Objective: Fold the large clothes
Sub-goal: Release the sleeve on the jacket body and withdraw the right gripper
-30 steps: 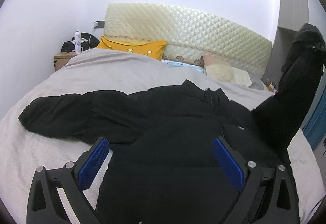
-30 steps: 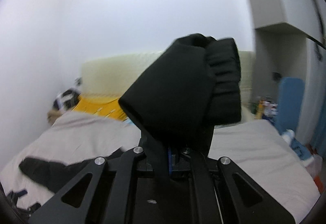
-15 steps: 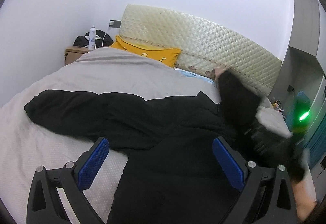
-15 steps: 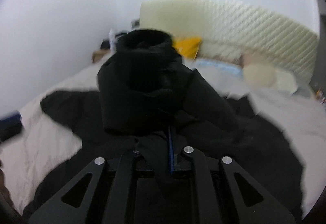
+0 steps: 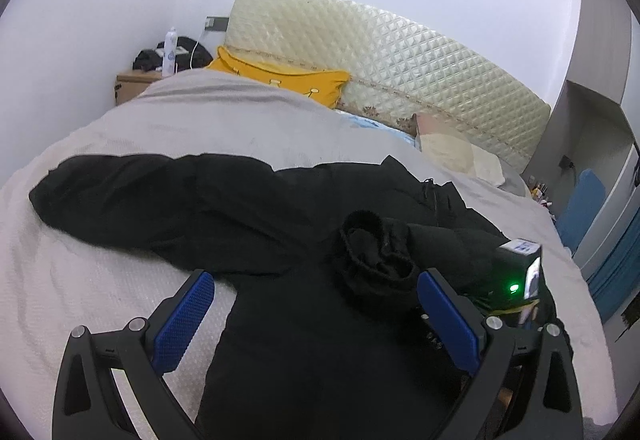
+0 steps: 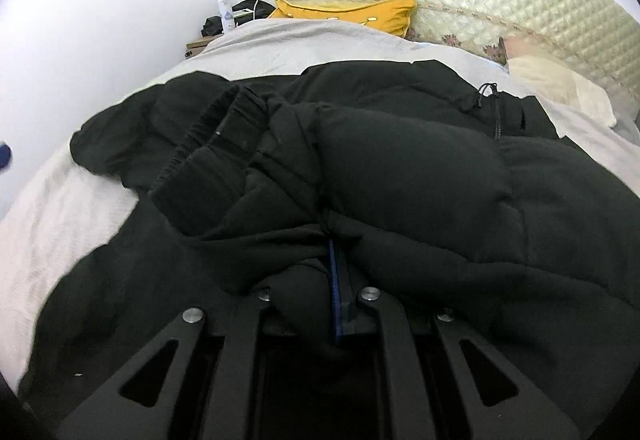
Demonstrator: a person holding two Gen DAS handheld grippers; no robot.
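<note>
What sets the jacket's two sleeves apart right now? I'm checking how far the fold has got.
The right sleeve is folded in over the jacket's front, while the left sleeve lies stretched out sideways on the bedspread. The right sleeve is pinched in the shut right tool; the left sleeve is free, with the open left tool gripping nothing. Both are black, padded, and attached to one jacket.

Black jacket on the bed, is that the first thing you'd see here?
Yes: the big black jacket sprawls across the pale bed cover, one sleeve stretched out toward the left edge. Its other sleeve is folded over the jacket's front, pinched in the shut right gripper. Behind, a yellow pillow leans against the quilted cream headboard.
</note>
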